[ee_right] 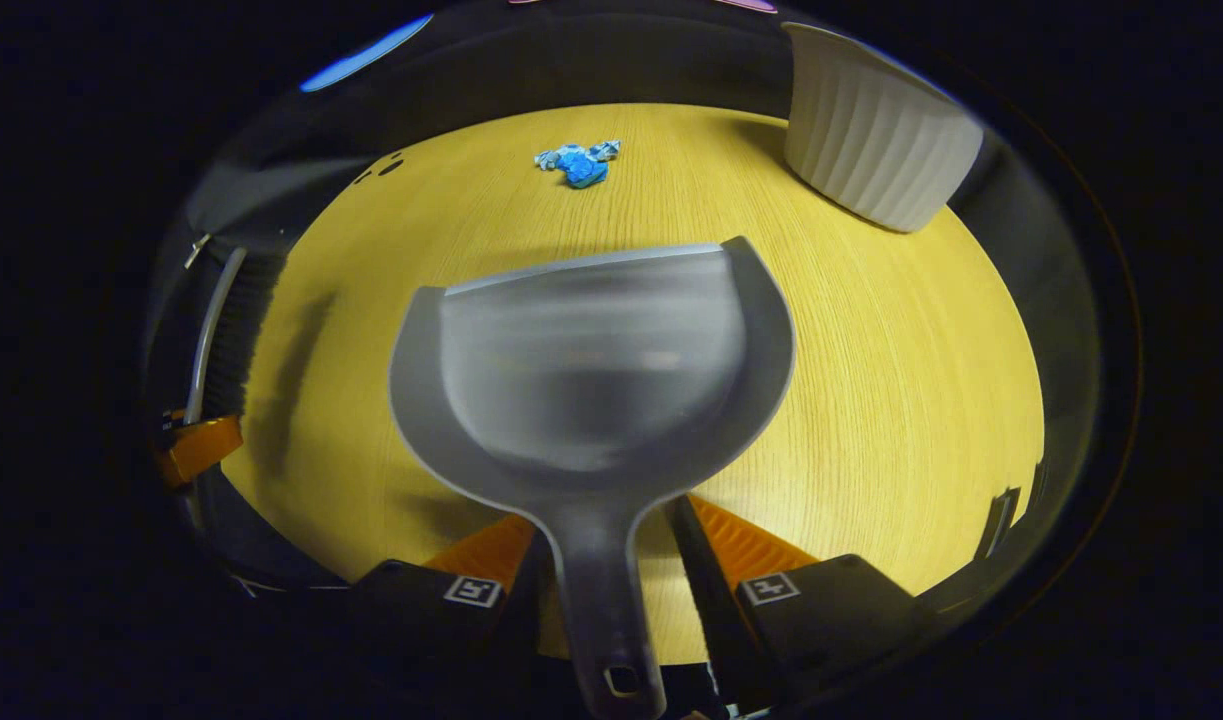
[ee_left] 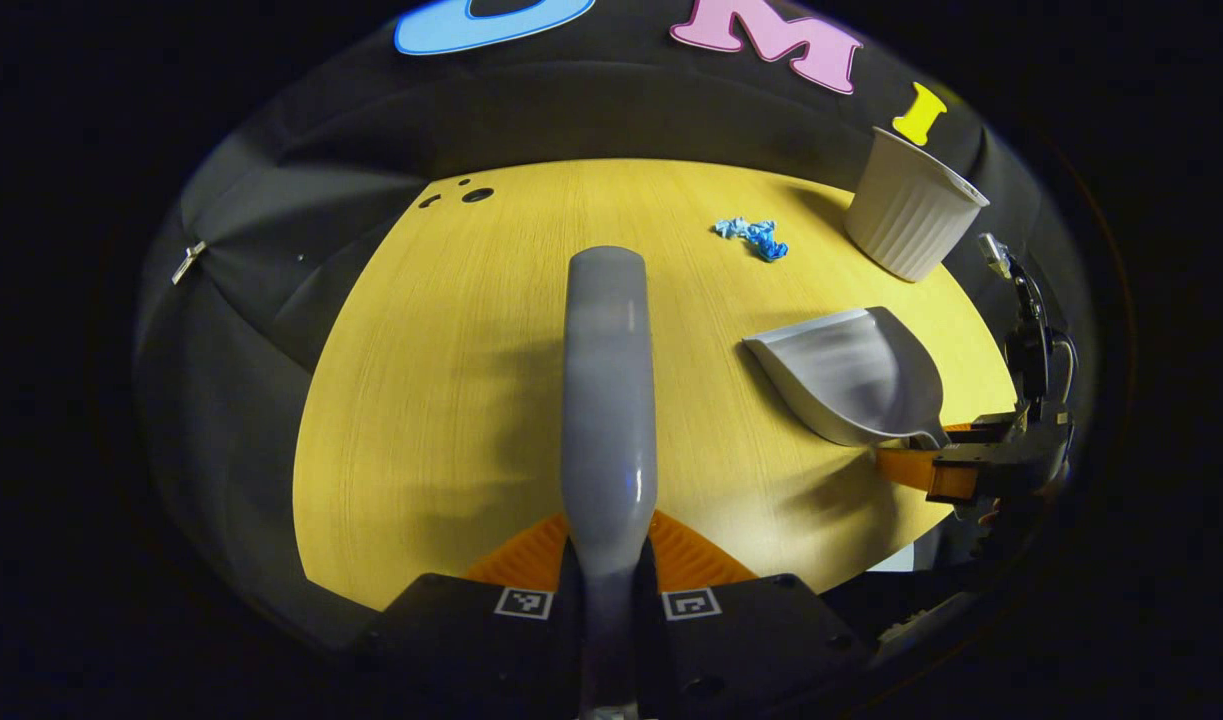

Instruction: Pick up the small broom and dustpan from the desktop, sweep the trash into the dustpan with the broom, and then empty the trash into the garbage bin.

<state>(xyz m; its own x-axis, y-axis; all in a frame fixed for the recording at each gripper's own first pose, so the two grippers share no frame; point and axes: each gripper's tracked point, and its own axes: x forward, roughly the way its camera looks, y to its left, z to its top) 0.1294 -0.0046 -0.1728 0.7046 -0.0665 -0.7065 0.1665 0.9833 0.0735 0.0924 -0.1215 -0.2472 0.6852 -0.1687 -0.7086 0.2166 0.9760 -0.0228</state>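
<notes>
Both tools are in hand, so the pick-up looks done and sweeping is the step at hand. The left gripper (ee_left: 607, 560) clamps the broom (ee_left: 608, 390), its fingers pressed against either side of the handle, which runs straight out toward 12 o'clock in the left gripper view. The right gripper (ee_right: 596, 560) carries the dustpan (ee_right: 591, 370) by its stem. The left finger hugs the stem, but a sliver of gap shows beside the right finger, so I cannot tell whether both fingers press.

The trash (ee_right: 578, 162) lies on the desk (ee_right: 871, 400) at 12 o'clock in the right gripper view, well beyond the pan's lip. The bin (ee_right: 871, 140) stands at 1 o'clock, near the far edge.

Next, I judge, the pan must go forward with its lip flat on the wood just short of the trash, and the broom must come round behind the trash to push it in.

The broom handle is smooth grey plastic, rounded, with a glossy highlight. The dustpan is grey plastic too, a shallow scoop with raised side walls, a straight front lip and a narrow stem with a hanging hole. The trash is a small, crumpled blue scrap, probably light. The bin is a white, ribbed, tapered tub. The desk is pale wood with fine grain.
</notes>
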